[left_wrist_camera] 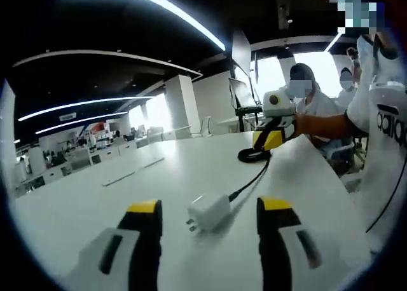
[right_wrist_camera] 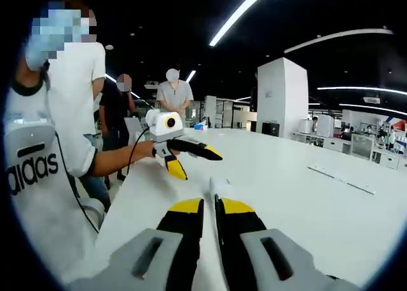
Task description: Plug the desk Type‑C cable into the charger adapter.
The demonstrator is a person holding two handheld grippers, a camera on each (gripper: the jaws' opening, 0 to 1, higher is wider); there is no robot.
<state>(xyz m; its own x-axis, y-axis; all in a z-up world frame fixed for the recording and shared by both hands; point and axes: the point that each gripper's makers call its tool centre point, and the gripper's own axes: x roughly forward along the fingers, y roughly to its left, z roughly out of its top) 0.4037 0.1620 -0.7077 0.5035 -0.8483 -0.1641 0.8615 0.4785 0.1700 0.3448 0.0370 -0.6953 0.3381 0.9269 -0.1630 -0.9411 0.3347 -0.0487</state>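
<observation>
The white square charger adapter [left_wrist_camera: 208, 213], black cable [left_wrist_camera: 254, 176] plugged in, lies on the white table [left_wrist_camera: 159, 176] between the spread left gripper [left_wrist_camera: 206, 218] jaws, while the right gripper [right_wrist_camera: 210, 208] is clenched on the cable.

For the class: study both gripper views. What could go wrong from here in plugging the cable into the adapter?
1. The white adapter lies loose on the table between the jaws of the open left claw; unheld, it may slide when pushed.
2. The black cable runs back to a coil by the right claw; a tug there could drag the adapter.
3. Its prongs face the left claw, so closing may grip it skewed.
</observation>
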